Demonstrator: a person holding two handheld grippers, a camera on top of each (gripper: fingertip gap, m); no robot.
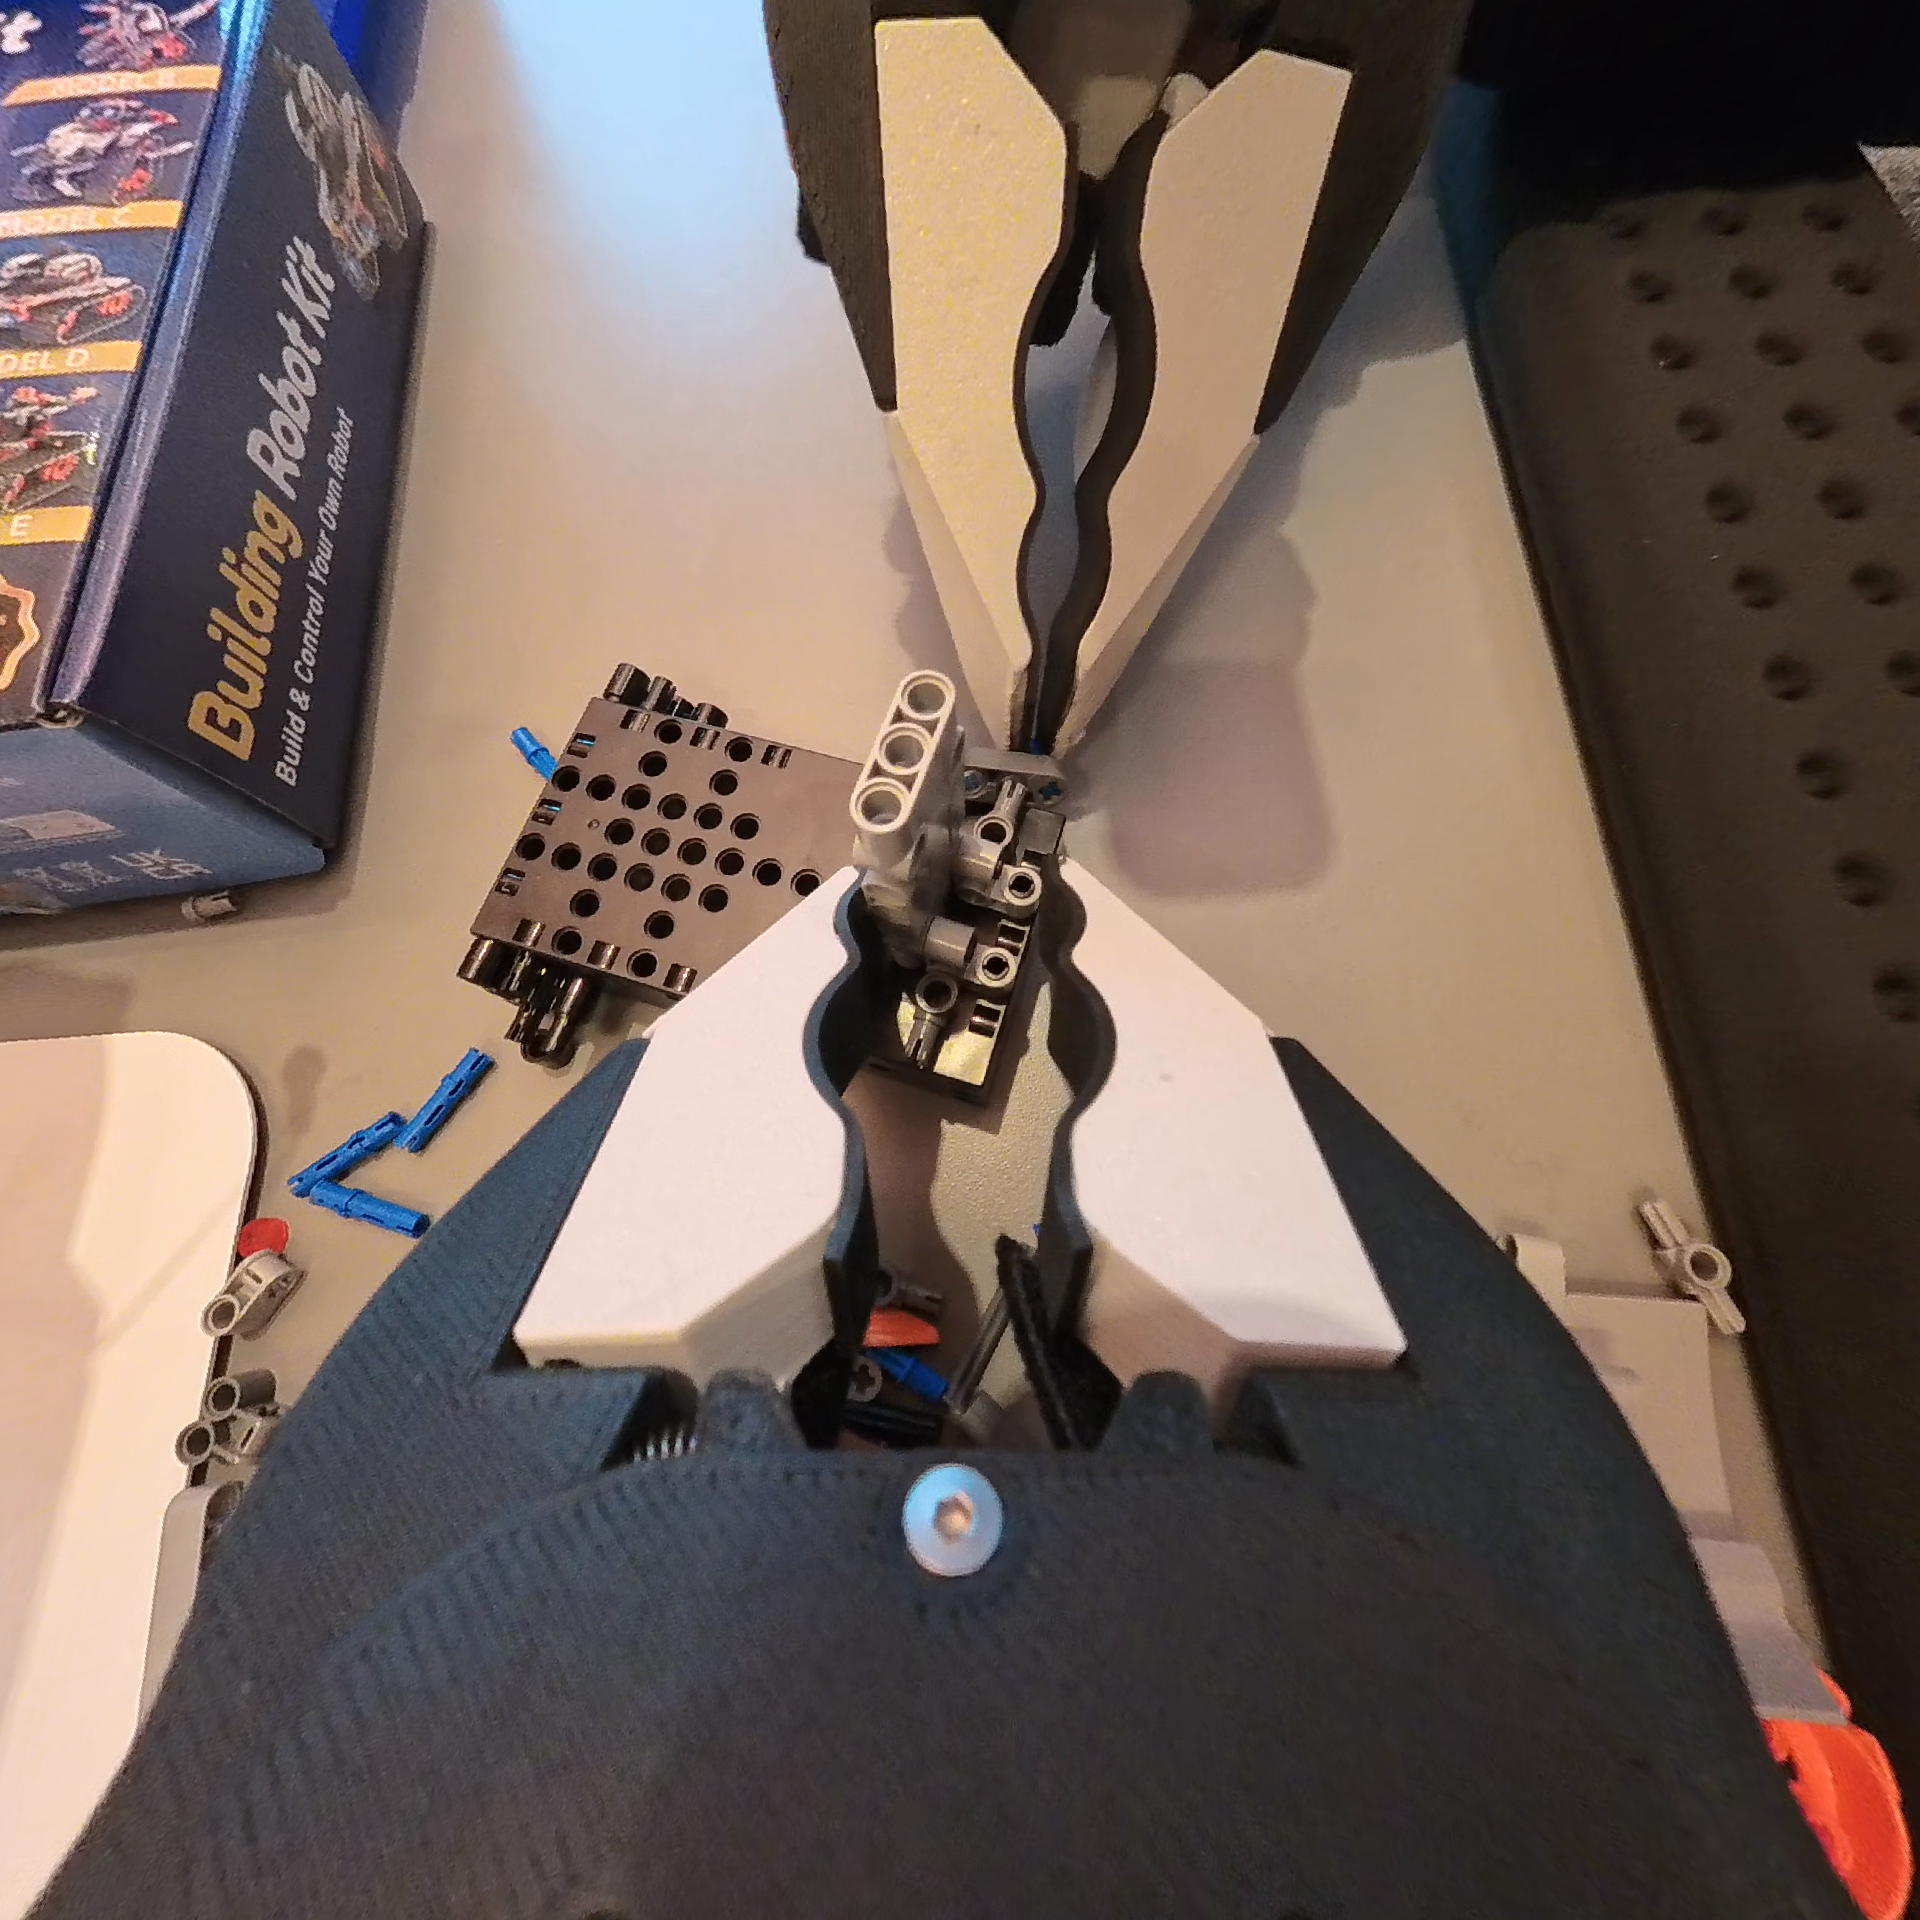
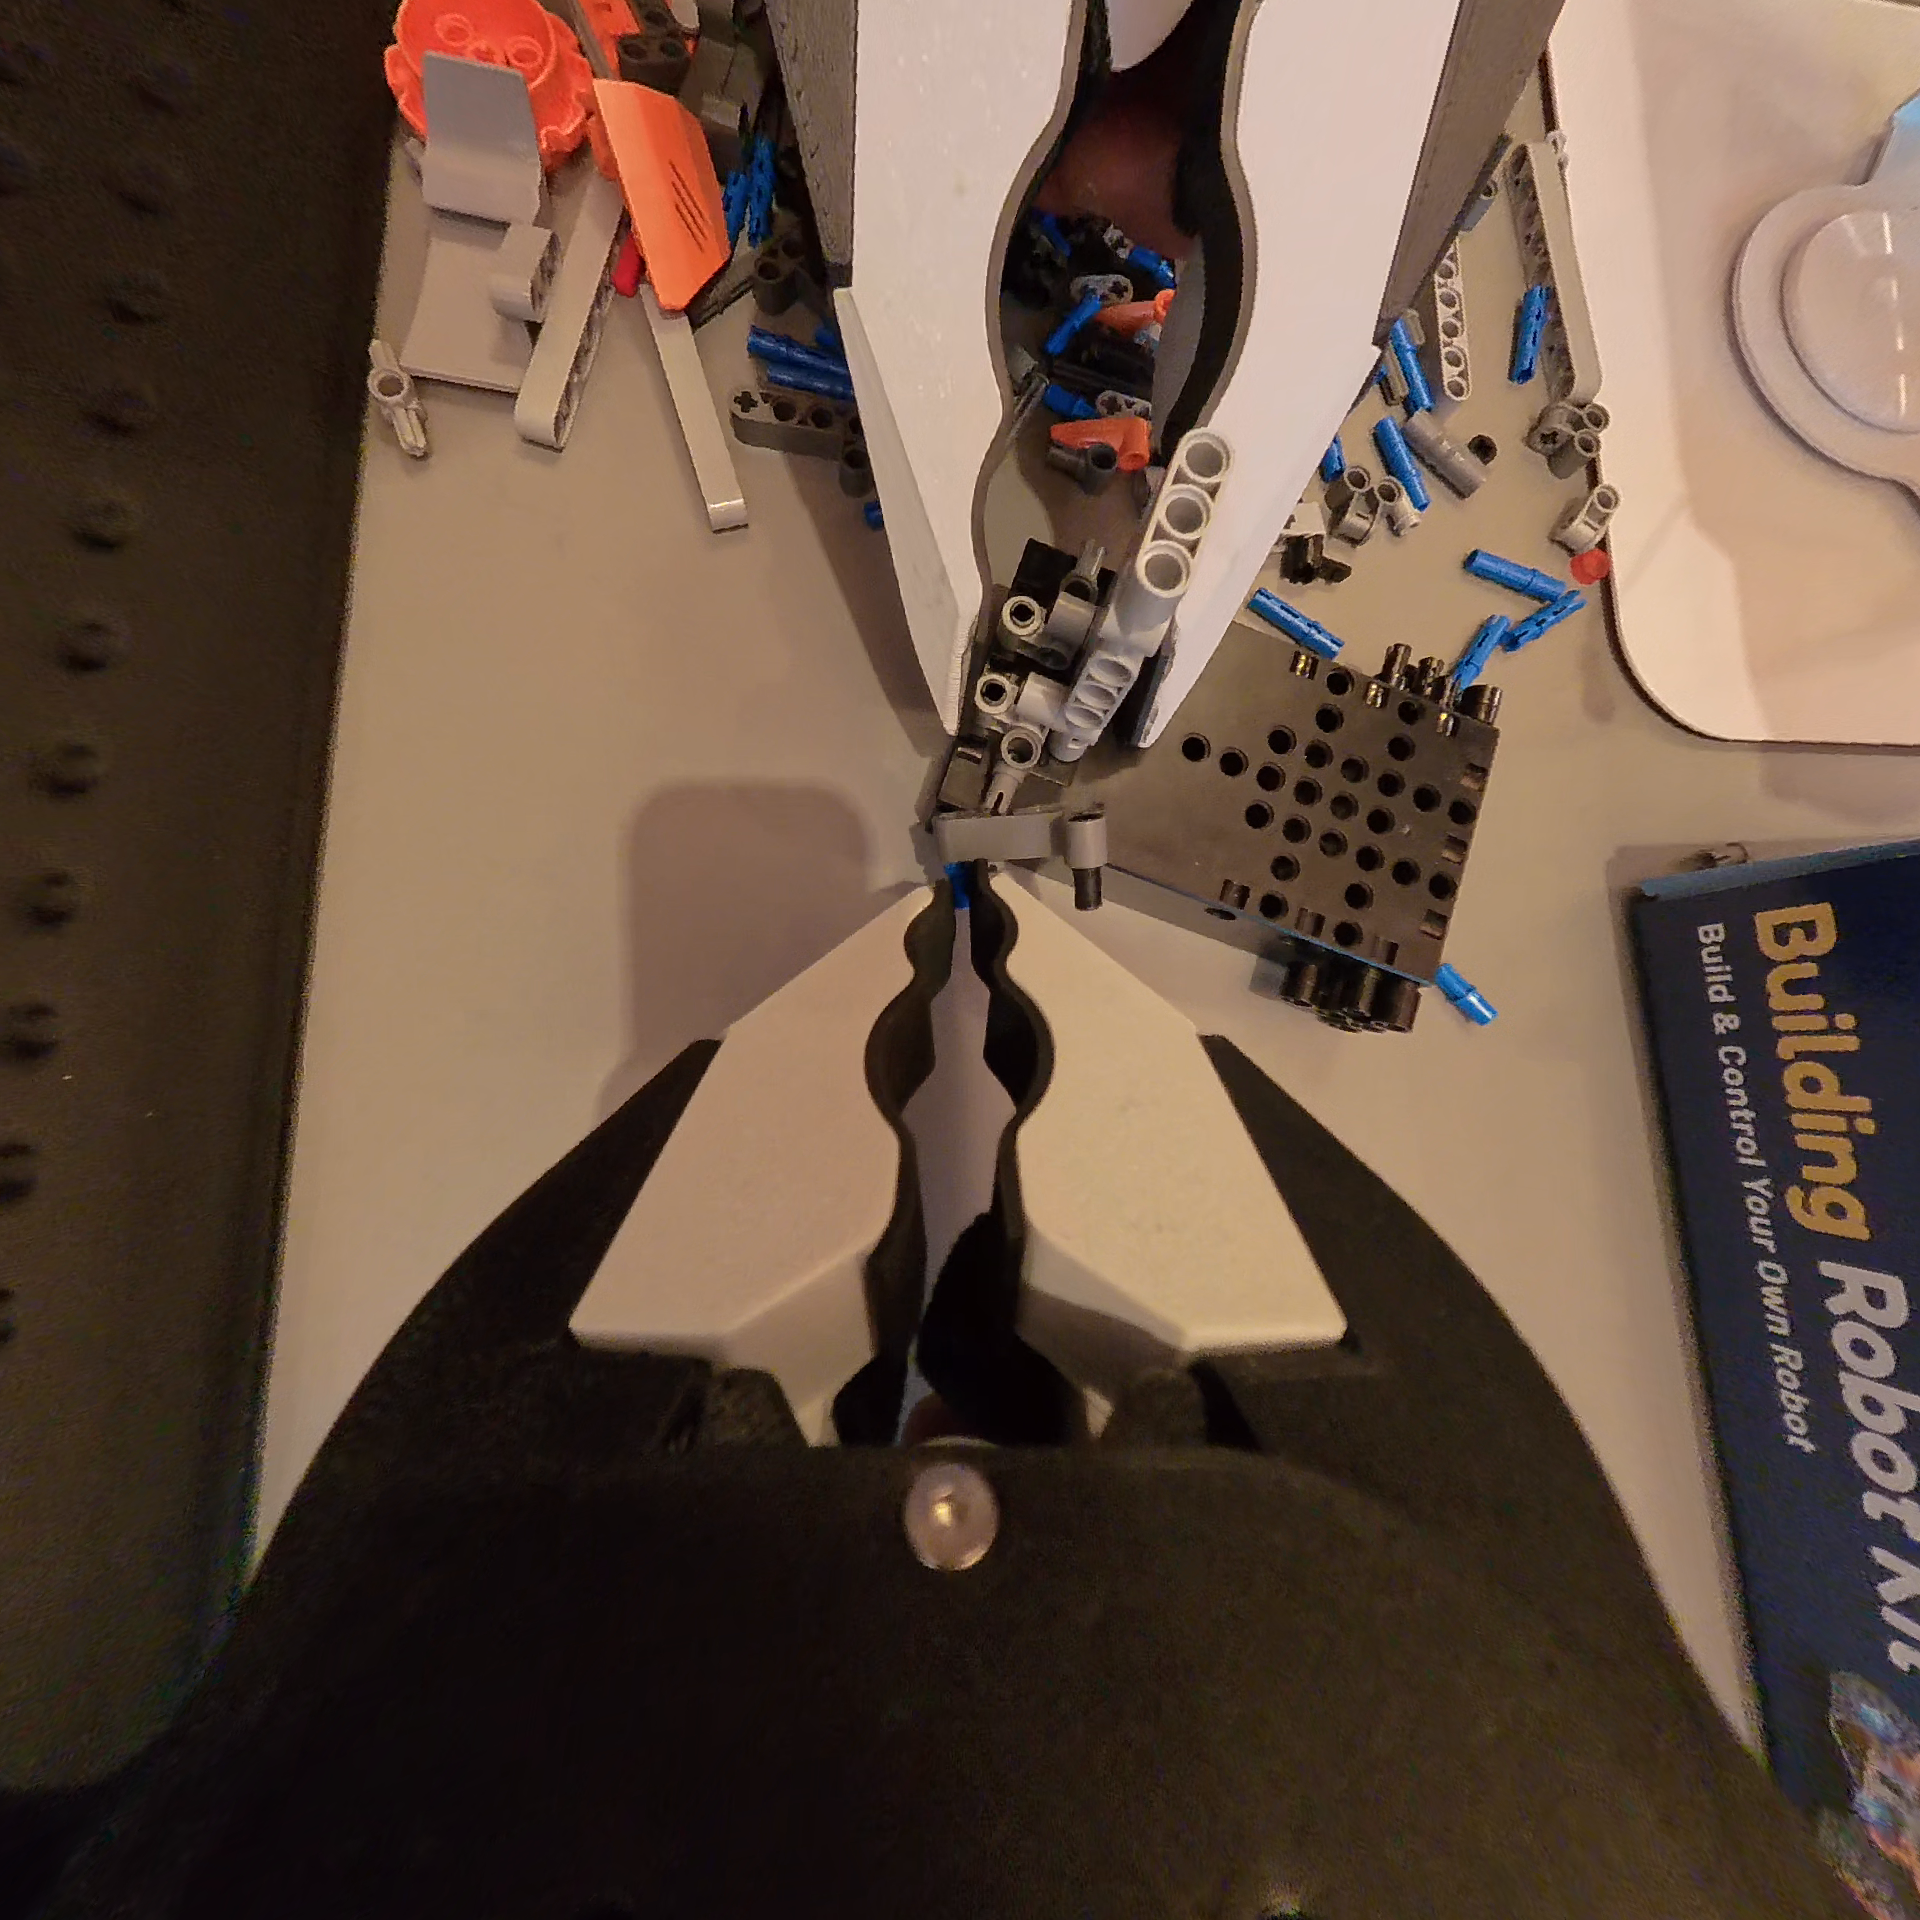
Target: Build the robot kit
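1. The left gripper has its jaws part-spread and closed round a grey assembly; the white pads press its two sides; a pale three-hole beam stands up from it, tilted, with darker grey connectors stacked alongside.
2. The right gripper comes in from the opposite side, tip to tip with the left; its jaws are almost pressed together, pinching a blue pin; the pin's far end touches a flat grey piece at the assembly's near edge.
3. The grey assembly sits at the corner of a black perforated plate, which lies flat on the tabletop; whether the two are joined, I cannot tell.
4. Around them: loose blue pins just beside the plate; a dark blue kit box near its other side; a white tray with a rounded corner by the pins; a heap of grey, black and orange parts behind the left gripper; a dark dimpled mat along the tabletop's edge.
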